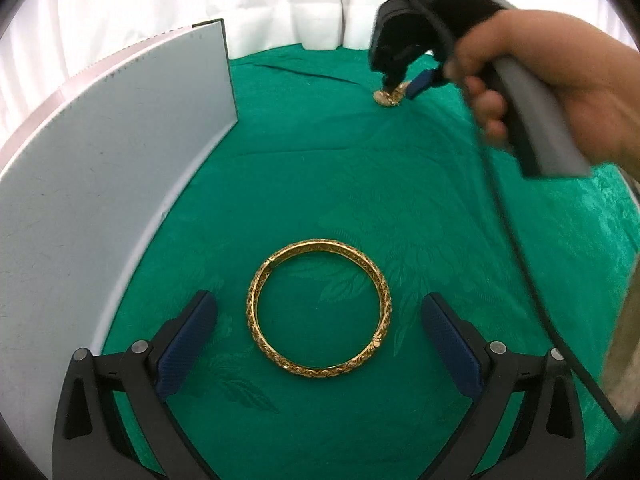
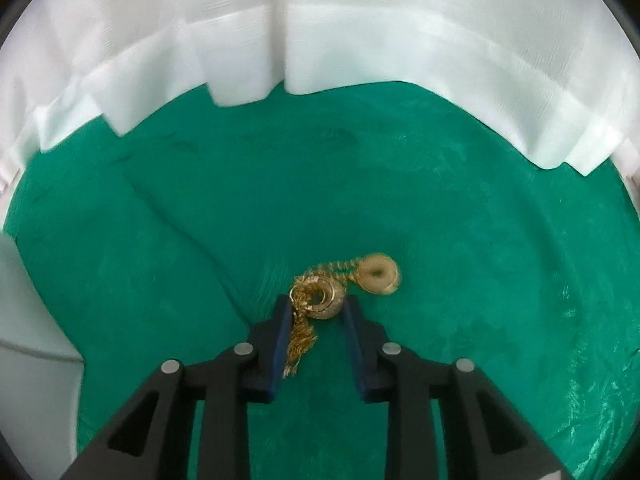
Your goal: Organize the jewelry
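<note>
A gold filigree bangle lies flat on the green cloth. My left gripper is open, its fingers on either side of the bangle, apart from it. At the far side a gold earring piece lies on the cloth under my right gripper. In the right wrist view my right gripper is shut on a gold ring-shaped earring with a tassel chain. A second round gold earring lies just beyond, joined by a chain.
A grey-white box lid or panel stands along the left. White curtain cloth closes the back. The person's hand and a black cable cross the right side.
</note>
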The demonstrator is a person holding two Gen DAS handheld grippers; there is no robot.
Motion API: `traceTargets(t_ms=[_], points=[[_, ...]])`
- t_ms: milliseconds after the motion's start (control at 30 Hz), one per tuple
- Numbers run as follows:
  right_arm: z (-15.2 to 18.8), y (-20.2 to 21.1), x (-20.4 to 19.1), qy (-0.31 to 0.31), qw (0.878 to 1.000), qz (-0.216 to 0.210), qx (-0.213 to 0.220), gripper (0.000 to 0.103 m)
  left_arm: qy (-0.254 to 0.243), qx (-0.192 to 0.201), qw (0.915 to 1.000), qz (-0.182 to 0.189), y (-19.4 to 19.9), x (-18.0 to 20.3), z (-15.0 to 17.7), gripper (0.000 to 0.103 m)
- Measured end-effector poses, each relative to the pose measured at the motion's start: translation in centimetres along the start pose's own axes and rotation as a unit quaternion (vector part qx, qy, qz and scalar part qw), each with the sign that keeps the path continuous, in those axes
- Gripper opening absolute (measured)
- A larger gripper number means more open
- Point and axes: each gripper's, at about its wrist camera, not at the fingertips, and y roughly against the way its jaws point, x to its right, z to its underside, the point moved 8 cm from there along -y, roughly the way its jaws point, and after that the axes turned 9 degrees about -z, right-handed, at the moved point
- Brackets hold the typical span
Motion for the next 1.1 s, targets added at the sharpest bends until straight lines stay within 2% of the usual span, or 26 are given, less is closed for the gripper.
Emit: traceTargets(t_ms=[33, 67, 100, 133, 300, 467, 567, 733, 800, 833, 967, 1100], points=[[0.4, 0.6, 0.2, 0.0, 1.0, -0.013, 0.004, 0.02, 0.0, 0.0, 1.0, 0.0, 0.0, 0.0, 0.0, 0.101], [0.6, 1.3, 0.4, 0.002, 1.0, -0.023, 0.008, 0.008, 0.0, 0.0, 1.0, 0.0, 0.0, 0.0, 0.0, 0.101], [0.9, 2.3, 0.9, 0.006, 0.999, -0.032, 0.014, 0.002, 0.0, 0.0, 1.0, -0.001, 0.0, 0.0, 0.0, 0.101], [1.1, 3.0, 1.2, 0.009, 0.999, -0.037, 0.019, 0.0, 0.0, 0.0, 1.0, -0.001, 0.0, 0.0, 0.0, 0.101], [3.3, 6.7, 5.1, 0.009, 0.997, -0.066, 0.023, 0.0, 0.0, 0.0, 1.0, -0.001, 0.0, 0.0, 0.0, 0.102], [6.2, 10.7, 9.7, -0.021, 0.994, -0.104, 0.025, 0.0, -0.001, 0.0, 1.0, -0.001, -0.1, 0.0, 0.0, 0.102], [6.9, 12.4, 11.9, -0.04, 0.993, -0.111, 0.028, 0.0, -0.001, 0.0, 1.0, -0.002, -0.1, 0.0, 0.0, 0.102], [5.6, 11.2, 12.5, -0.062, 0.99, -0.125, 0.01, 0.009, -0.002, 0.001, 1.0, -0.001, -0.1, -0.1, 0.0, 0.102], [4.7, 9.8, 11.3, -0.07, 0.987, -0.142, 0.006, 0.04, -0.002, 0.001, 1.0, -0.001, -0.1, -0.1, 0.0, 0.102], [4.2, 8.7, 10.1, -0.076, 0.986, -0.151, 0.005, 0.043, -0.002, 0.001, 1.0, 0.0, -0.1, -0.1, 0.0, 0.102], [2.0, 4.9, 5.5, -0.07, 0.982, -0.176, -0.005, 0.044, -0.002, 0.001, 1.0, 0.0, -0.1, -0.1, 0.0, 0.102], [0.3, 1.7, 1.7, -0.045, 0.988, -0.15, -0.008, 0.044, -0.002, 0.001, 1.0, 0.0, -0.1, -0.1, 0.0, 0.102]])
